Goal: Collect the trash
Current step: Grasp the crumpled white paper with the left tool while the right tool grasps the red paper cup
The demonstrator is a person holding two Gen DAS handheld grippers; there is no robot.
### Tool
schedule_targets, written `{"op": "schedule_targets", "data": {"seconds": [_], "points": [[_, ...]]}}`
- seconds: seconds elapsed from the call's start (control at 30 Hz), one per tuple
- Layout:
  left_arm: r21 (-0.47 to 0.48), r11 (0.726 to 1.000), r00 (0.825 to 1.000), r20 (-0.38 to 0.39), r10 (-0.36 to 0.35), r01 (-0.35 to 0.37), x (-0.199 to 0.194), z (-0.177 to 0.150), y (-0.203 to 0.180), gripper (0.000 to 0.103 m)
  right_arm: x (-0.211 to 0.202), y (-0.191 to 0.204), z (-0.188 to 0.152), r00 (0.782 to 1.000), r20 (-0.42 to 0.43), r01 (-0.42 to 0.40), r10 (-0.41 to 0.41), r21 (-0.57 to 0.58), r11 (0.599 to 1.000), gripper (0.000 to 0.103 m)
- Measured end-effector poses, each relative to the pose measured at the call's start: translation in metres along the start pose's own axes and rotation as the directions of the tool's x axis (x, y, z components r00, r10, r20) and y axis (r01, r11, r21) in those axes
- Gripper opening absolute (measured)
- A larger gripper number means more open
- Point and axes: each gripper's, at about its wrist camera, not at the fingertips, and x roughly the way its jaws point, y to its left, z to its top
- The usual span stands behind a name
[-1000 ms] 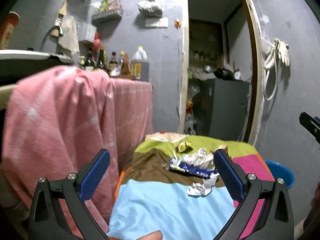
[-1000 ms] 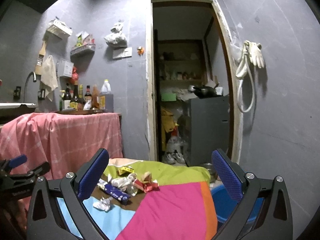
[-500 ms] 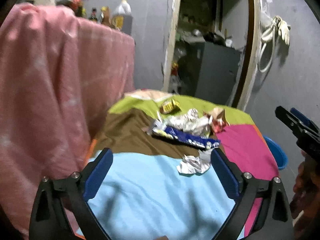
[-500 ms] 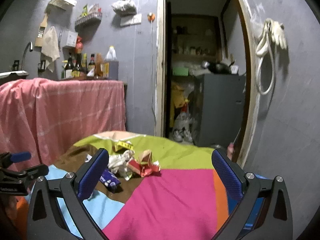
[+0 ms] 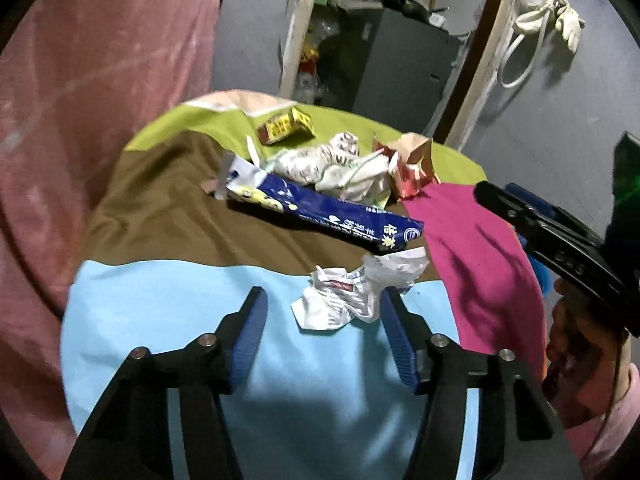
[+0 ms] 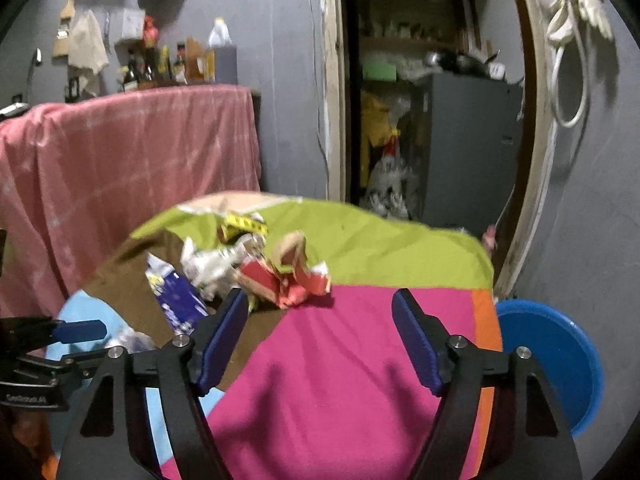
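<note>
Trash lies on a table under a multicoloured cloth (image 5: pixel 168 320). A crumpled white wrapper (image 5: pixel 360 292) sits on the blue and brown patches. My left gripper (image 5: pixel 324 312) has its jaws closing around it; the wrapper lies near the right pad and the left pad is apart from it. Behind are a long blue carton (image 5: pixel 320 212), crumpled white paper (image 5: pixel 336 164), a yellow box (image 5: pixel 286 126) and a crushed red carton (image 5: pixel 408 168). My right gripper (image 6: pixel 320 308) hovers over the magenta patch, its jaws closing with nothing between them, the red carton (image 6: pixel 288 276) just ahead.
A blue basin (image 6: pixel 548 360) stands on the floor right of the table. A counter draped in pink cloth (image 6: pixel 120 152) borders the table on the left. An open doorway with a grey cabinet (image 6: pixel 468 140) lies beyond. The left gripper (image 6: pixel 80 330) shows at the lower left.
Both grippers came down and tilted toward the table, and their jaws narrowed. The left one now straddles the white wrapper; the right one moved close to the red carton.
</note>
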Motion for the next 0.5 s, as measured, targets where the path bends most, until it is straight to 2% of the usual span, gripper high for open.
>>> {"op": "schedule_targets", "data": {"seconds": [0.07, 0.17, 0.37, 0.4, 0.47, 0.5], "points": [[0.003, 1.000, 1.000, -0.004, 0.003, -0.003, 0.003, 0.003, 0.000, 0.048, 0.012, -0.007, 0.001, 0.999, -0.038, -0.016, 0.017, 0.013, 1.000, 0.064], [0.002, 1.000, 1.000, -0.014, 0.005, -0.005, 0.008, 0.007, 0.000, 0.041, 0.029, -0.014, 0.005, 0.994, -0.094, -0.047, 0.050, 0.032, 0.998, 0.064], [-0.006, 1.000, 0.999, -0.033, -0.022, 0.022, 0.017, 0.013, 0.001, 0.030, 0.061, -0.017, 0.018, 0.984, -0.154, -0.088, 0.091, 0.027, 0.996, 0.063], [-0.007, 1.000, 0.999, -0.036, -0.026, 0.026, 0.018, 0.013, 0.002, 0.029, 0.068, -0.017, 0.019, 0.981, -0.170, -0.090, 0.094, 0.029, 0.996, 0.061], [-0.010, 0.999, 0.999, -0.042, -0.033, 0.033, 0.019, 0.015, 0.001, 0.023, 0.078, -0.019, 0.021, 0.974, -0.196, -0.107, 0.115, 0.049, 0.993, 0.050], [-0.011, 0.999, 0.998, -0.043, -0.037, 0.037, 0.020, 0.016, 0.001, 0.022, 0.084, -0.021, 0.021, 0.970, -0.209, -0.116, 0.127, 0.065, 0.991, 0.050]]}}
